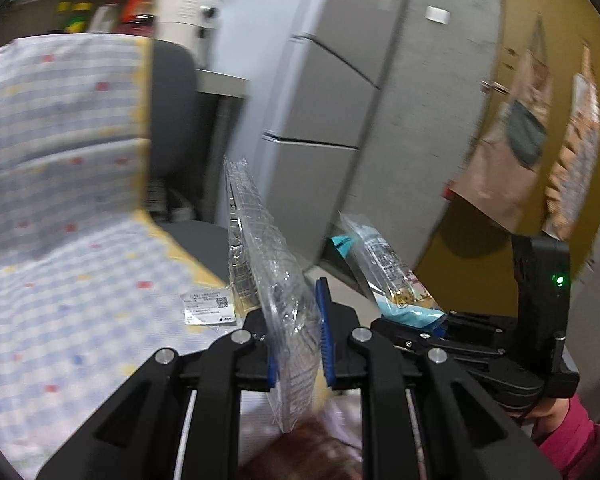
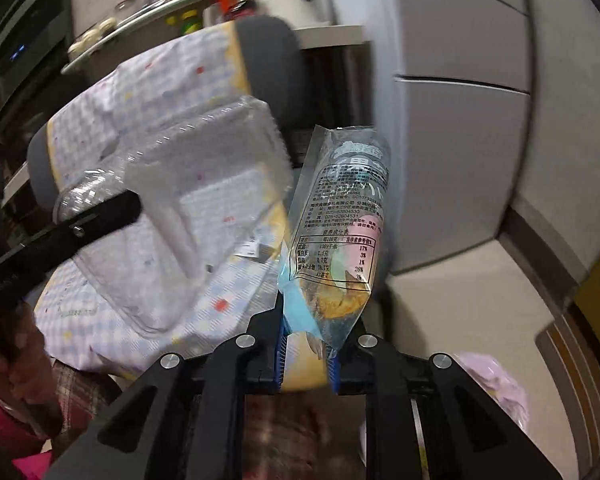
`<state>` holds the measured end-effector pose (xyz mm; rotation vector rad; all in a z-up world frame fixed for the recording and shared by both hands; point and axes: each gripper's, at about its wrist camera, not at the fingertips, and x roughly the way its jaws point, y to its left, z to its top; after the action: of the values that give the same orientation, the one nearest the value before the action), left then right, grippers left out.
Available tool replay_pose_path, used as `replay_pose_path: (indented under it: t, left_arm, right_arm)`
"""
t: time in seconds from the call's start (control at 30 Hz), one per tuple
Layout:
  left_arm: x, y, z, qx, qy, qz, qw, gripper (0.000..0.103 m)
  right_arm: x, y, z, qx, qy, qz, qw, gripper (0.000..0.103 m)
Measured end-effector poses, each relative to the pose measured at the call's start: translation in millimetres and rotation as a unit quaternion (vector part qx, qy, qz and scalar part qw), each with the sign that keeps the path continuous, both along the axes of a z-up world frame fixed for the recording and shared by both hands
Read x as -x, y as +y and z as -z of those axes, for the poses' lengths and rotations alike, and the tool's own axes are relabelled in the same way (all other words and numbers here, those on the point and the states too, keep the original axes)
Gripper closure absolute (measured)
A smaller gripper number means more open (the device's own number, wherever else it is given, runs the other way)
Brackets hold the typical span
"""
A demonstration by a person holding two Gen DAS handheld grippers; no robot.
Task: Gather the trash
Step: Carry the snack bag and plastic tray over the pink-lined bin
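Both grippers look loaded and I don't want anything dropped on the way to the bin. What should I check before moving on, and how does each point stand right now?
1. Left gripper shut on the clear tray: ok, tray sits edge-on between the fingers.
2. Right gripper shut on the snack bag: ok, pinched at its lower end.
3. Tray and bag apart from each other: ok, a gap shows between them.
4. Both items lifted off the checked cloth: ok.
5. Trash left behind: not ok, a white label lies on the cloth.
6. Bin location: cannot tell, none in view.
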<state>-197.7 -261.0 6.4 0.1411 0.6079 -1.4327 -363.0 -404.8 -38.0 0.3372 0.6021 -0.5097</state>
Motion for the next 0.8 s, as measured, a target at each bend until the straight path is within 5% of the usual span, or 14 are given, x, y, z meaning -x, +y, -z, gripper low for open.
replay_pose_path:
  t: [0.33, 0.5, 0.57, 0.63, 0.8]
  left_arm:
    - [92.5, -40.4, 33.1, 0.007, -0.008, 0.113, 0.9936, 0.089]
    - [106.3, -49.7, 58.5, -0.014, 0.001, 0.126, 0.9919, 0.089]
    - [107.4, -54.5, 64.3, -0.023, 0.002, 0.13, 0.9913, 0.089]
    - [106.8, -58.0, 69.3, -0.03, 0.004, 0.134, 0.9906, 0.089]
    - [108.5, -66.3, 77.0, -0.041, 0.01, 0.142, 0.989, 0.089]
  right_arm:
    - [87.3, -6.7, 27.5, -0.012, 0.024, 0.097, 0.995, 0.079]
    - [110.8, -30.6, 70.0, -0.076, 0.05, 0.146, 0.985, 0.076]
    - [117.0, -38.7, 83.9, -0.1, 0.059, 0.162, 0.98, 0.071]
    - [122.2, -49.1, 102.3, -0.131, 0.076, 0.182, 0.972, 0.056]
    - [135.8, -66.9, 140.7, -0.201, 0.104, 0.218, 0.949, 0.046]
